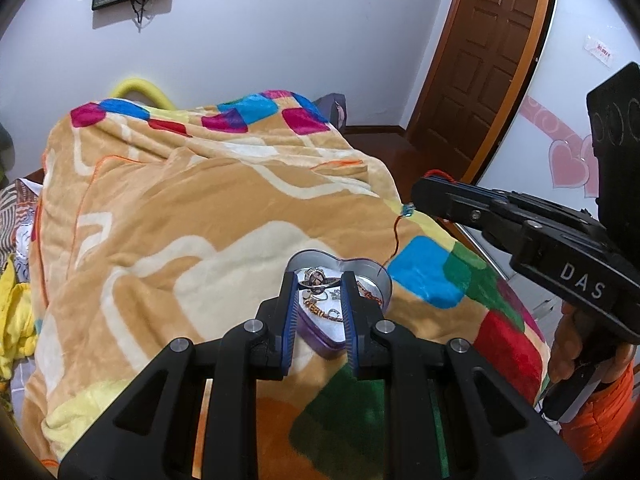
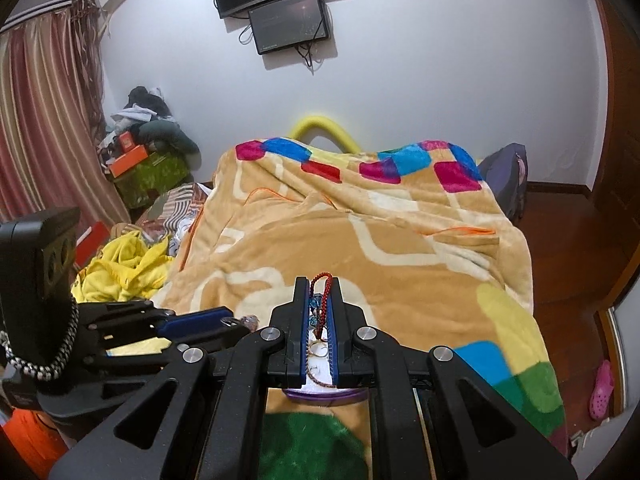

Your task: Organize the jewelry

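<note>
A heart-shaped tin (image 1: 362, 272) with purple sides lies on the blanket and holds several rings and chains. My left gripper (image 1: 320, 280) is shut on a round ring-like piece (image 1: 316, 279) just above the tin. My right gripper (image 2: 320, 286) is shut on a red cord bracelet (image 2: 323, 280) with blue beads. In the left wrist view the right gripper (image 1: 420, 188) sits up and to the right of the tin, and the red cord (image 1: 396, 236) hangs from it down into the tin. The tin's purple edge (image 2: 320, 395) shows below the right fingers.
The tan blanket (image 1: 192, 208) with coloured squares covers the bed. A brown door (image 1: 484, 48) stands at the right. Yellow clothes (image 2: 124, 268) and boxes (image 2: 148, 168) lie left of the bed. Two monitors (image 2: 288, 20) hang on the wall.
</note>
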